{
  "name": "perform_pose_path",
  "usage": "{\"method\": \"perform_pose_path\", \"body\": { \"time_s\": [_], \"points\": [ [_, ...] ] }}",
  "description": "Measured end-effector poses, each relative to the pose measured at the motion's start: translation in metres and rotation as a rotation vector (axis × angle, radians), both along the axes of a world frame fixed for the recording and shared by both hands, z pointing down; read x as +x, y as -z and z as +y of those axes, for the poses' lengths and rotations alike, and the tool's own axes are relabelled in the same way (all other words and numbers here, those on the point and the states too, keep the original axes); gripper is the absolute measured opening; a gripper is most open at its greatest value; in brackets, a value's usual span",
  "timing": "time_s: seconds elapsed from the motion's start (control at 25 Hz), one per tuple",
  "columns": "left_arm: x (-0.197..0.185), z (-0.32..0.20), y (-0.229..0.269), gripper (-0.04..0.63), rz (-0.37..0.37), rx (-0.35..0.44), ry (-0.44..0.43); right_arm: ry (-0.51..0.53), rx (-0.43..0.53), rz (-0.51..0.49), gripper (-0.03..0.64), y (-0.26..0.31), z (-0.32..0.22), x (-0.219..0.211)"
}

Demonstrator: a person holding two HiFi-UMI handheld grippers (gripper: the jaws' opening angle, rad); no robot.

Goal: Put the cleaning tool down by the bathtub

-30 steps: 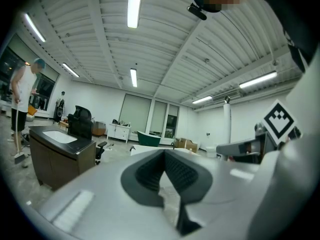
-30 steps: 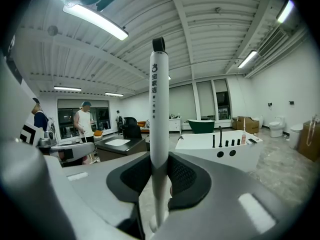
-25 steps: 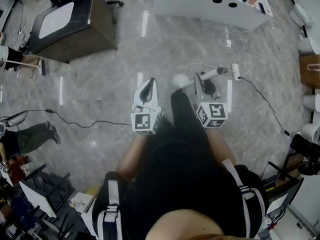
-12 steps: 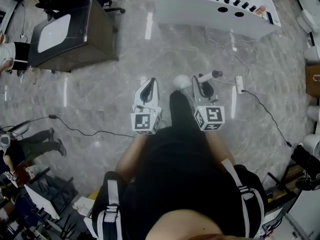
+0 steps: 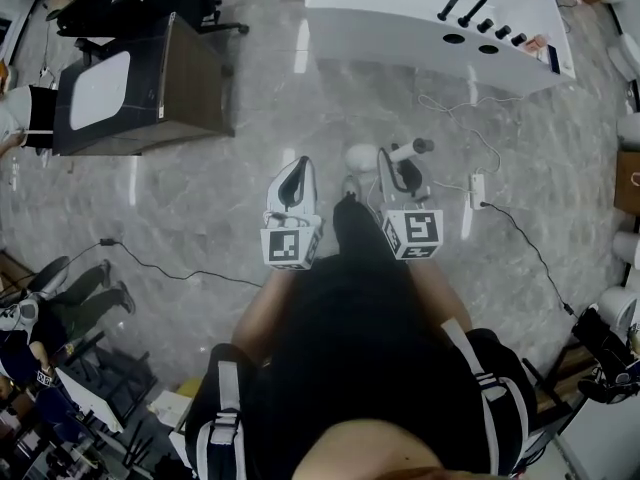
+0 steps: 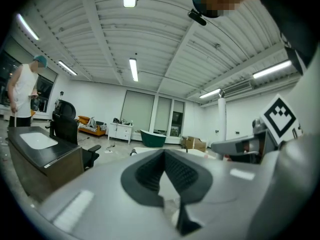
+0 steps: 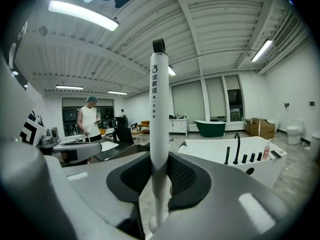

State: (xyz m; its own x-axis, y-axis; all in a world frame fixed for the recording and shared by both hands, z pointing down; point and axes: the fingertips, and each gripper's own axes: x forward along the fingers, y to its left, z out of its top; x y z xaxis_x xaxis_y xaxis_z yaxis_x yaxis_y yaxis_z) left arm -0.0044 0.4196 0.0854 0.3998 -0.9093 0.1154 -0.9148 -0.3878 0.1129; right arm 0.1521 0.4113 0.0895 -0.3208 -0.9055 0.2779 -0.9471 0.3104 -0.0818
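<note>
Our right tool (image 7: 159, 165) is clamped on the white handle of the cleaning brush (image 7: 159, 109), held above the floor (image 5: 200, 188) with the bathtub (image 5: 400, 13) ahead of us; left tool (image 6: 163, 156) closed, nothing in it

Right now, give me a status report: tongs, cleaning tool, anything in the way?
Right tongs shut on cleaning tool. Left tongs shut, empty. Bathtub ahead; power strip on the floor before it.

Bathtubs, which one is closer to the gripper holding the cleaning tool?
The white bathtub with black taps on its rim; the green bathtub stands far off at the back.
</note>
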Motion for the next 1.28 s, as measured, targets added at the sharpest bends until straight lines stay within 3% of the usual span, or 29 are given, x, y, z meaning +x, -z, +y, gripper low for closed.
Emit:
{"method": "perform_pose_path", "body": {
  "time_s": [0.48,1.28],
  "points": [
    [0.032,-0.103,0.006,0.008,-0.007,0.016,0.064,0.031,-0.017,-0.013,0.091,-0.012,-0.113,0.032],
    [0.019,-0.229,-0.027,0.008,0.002,-0.016,0.039,0.008,-0.080,0.000,0.091,-0.061,-0.235,0.009]
  ]
}}
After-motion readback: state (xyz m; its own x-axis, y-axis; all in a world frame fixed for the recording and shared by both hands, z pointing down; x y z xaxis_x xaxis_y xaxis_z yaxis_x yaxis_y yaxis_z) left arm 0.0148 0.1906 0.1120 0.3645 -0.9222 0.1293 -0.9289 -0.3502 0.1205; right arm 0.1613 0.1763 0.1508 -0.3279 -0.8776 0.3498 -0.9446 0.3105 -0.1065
